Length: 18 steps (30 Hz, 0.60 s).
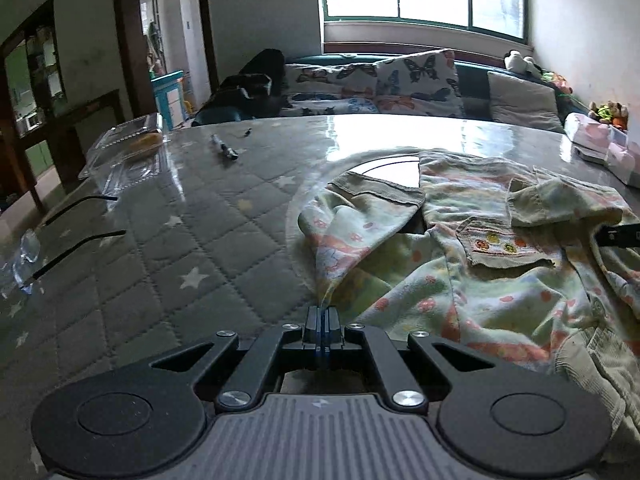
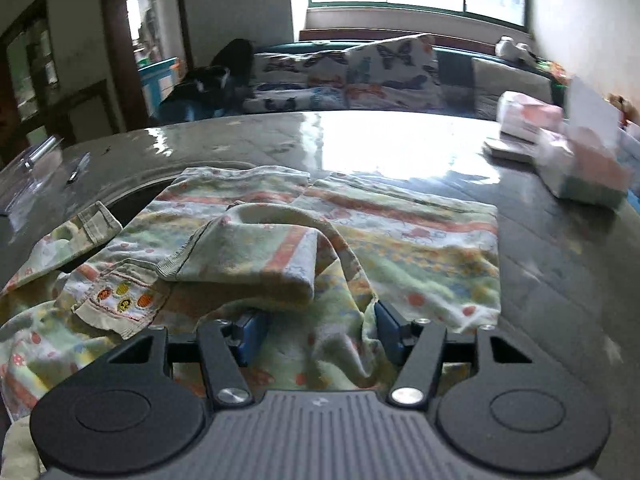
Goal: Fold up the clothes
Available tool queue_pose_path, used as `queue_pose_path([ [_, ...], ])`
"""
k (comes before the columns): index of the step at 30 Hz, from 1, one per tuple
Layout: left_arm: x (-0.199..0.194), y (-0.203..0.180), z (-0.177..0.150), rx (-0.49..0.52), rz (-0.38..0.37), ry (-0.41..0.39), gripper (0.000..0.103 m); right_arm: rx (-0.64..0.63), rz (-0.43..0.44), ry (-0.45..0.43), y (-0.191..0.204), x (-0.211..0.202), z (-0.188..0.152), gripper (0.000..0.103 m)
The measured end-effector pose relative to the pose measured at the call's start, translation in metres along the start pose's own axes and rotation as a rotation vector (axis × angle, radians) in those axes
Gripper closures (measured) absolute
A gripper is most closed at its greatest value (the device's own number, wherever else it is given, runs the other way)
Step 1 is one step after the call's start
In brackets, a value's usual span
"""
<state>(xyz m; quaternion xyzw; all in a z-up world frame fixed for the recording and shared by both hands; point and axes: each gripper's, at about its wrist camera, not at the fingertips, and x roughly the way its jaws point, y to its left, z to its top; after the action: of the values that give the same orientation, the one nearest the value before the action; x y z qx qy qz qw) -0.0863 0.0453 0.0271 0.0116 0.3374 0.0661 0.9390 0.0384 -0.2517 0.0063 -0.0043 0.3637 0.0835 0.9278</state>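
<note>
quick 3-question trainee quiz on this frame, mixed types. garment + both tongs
1. True or false: the left tongs stand wide open above the garment.
2. Multiple choice: what lies between the fingers of the right tongs? A) a black marker B) cloth of the garment C) nothing at all
3. Fill in: the embroidered pocket on the garment shows a row of small ____.

Key
1. False. The left tongs are shut, pinching an edge of the garment.
2. B. The right tongs are open, with garment cloth lying between the blue pads, which do not press it.
3. Flowers.
</note>
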Motion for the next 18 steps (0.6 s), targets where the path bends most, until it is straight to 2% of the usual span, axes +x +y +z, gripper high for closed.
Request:
queue_pose_path([
  [8, 0.002, 0.019, -0.006, -0.039, 0.054, 0.014, 0.101, -0.110, 0.045, 0.011, 0.039, 0.031, 0.022, 0.043],
  [10, 0.001, 0.022, -0.008, -0.041, 0.052, 0.014, 0.101, -0.150, 0.037, 0.017, 0.047, 0.032, 0.022, 0.043],
  [13, 0.000, 0.023, -0.008, -0.041, 0.048, 0.018, 0.101, -0.134, 0.046, 0.010, 0.047, 0.026, 0.023, 0.044],
  [18, -0.002, 0.022, -0.007, -0.044, 0.045, 0.020, 0.093, -0.165, 0.041, -0.018, 0.054, 0.021, 0.027, 0.044],
])
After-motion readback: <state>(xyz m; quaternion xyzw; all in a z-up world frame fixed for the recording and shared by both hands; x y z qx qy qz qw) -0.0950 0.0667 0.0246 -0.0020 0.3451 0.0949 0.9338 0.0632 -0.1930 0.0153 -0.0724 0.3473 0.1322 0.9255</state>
